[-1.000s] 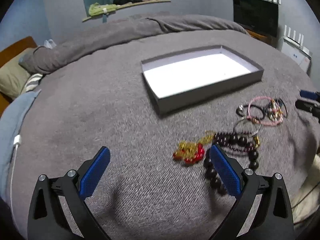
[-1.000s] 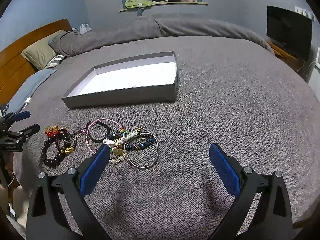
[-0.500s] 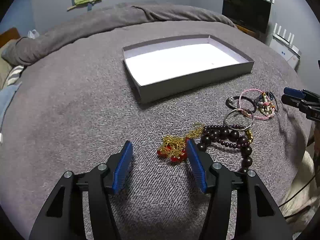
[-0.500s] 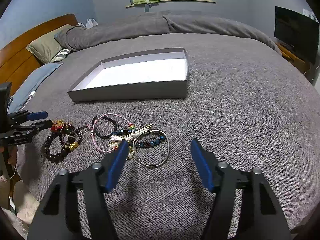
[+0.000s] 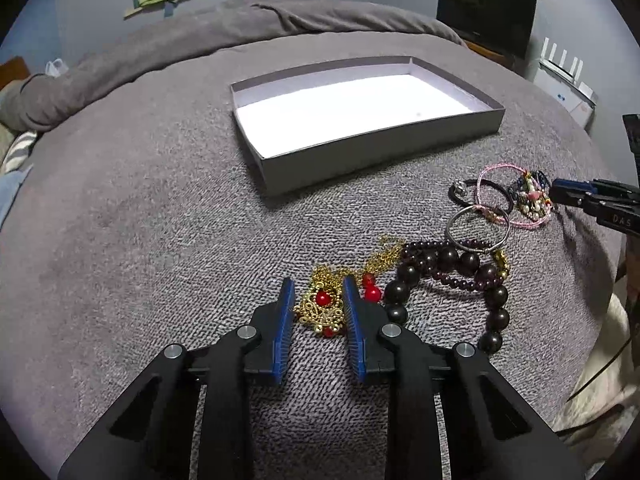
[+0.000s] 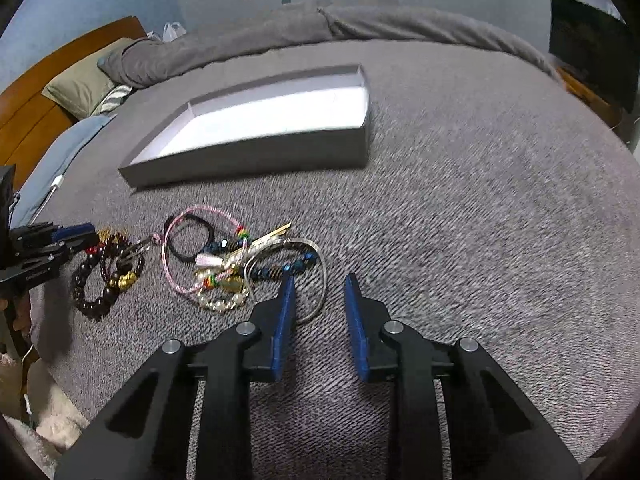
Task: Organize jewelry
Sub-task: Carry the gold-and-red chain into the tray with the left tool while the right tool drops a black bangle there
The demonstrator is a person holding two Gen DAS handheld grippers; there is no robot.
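A pile of jewelry lies on the grey bedspread in front of a shallow grey box (image 5: 384, 148) with a white floor. My left gripper (image 5: 318, 286) is narrowly open, its blue fingers either side of a gold chain piece with red beads (image 5: 322, 304). Right of it lie a dark bead bracelet (image 5: 460, 276), a silver bangle (image 5: 478, 230) and a pink cord bracelet (image 5: 508, 196). My right gripper (image 6: 320, 280) is narrowly open over the right side of a silver bangle (image 6: 312, 276), beside a pearl bracelet (image 6: 220, 300). The box also shows in the right wrist view (image 6: 256, 160).
A rolled grey duvet (image 5: 224, 36) runs along the far side of the bed. Pillows and a wooden headboard (image 6: 44, 104) are at the left. A dark TV (image 5: 486, 12) and a white router (image 5: 560, 76) stand beyond the bed's right edge.
Both grippers have moved forward and down toward the jewelry and have narrowed from wide open. The left now straddles the gold and red piece; the right is at the silver bangle.
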